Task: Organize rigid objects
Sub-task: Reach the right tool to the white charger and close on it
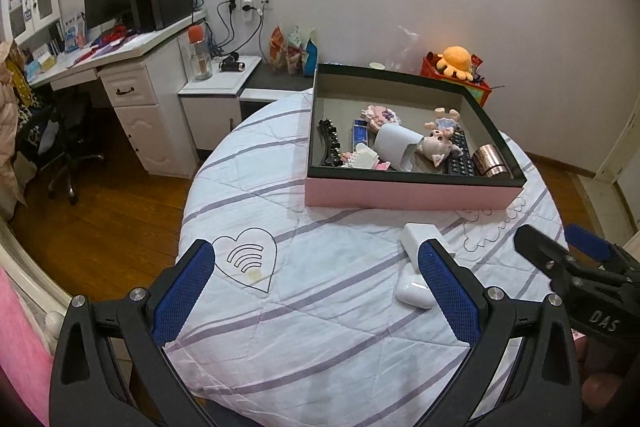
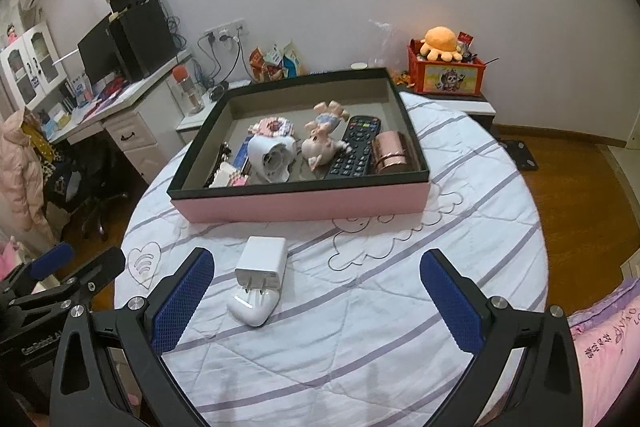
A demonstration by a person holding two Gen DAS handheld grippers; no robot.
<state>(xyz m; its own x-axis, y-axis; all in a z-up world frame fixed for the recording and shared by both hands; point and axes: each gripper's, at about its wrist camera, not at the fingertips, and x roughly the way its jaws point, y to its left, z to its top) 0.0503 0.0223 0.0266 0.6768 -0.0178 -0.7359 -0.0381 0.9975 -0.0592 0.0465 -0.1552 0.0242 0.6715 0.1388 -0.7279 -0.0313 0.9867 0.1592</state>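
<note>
A pink box with a black rim (image 1: 408, 193) (image 2: 304, 205) sits on the round quilted table. Inside lie a white cup on its side (image 1: 396, 143) (image 2: 270, 155), a small doll figure (image 1: 438, 145) (image 2: 320, 139), a black remote (image 2: 354, 147), a copper tin (image 1: 490, 161) (image 2: 390, 151), hair clips and cards. In front of the box rest a white charger plug (image 2: 262, 263) (image 1: 420, 237) and a white earbud case (image 2: 252, 307) (image 1: 414, 289). My left gripper (image 1: 316, 291) is open over the cloth, its right finger beside the case. My right gripper (image 2: 316, 297) is open, both items near its left finger.
A white desk (image 1: 132, 75) with a monitor and an office chair (image 1: 60, 143) stand to the left. A low shelf behind the table holds snack bags (image 1: 294, 49) and a red box with an orange plush (image 2: 442, 67). Wooden floor surrounds the table; pink bedding (image 2: 604, 343) lies at right.
</note>
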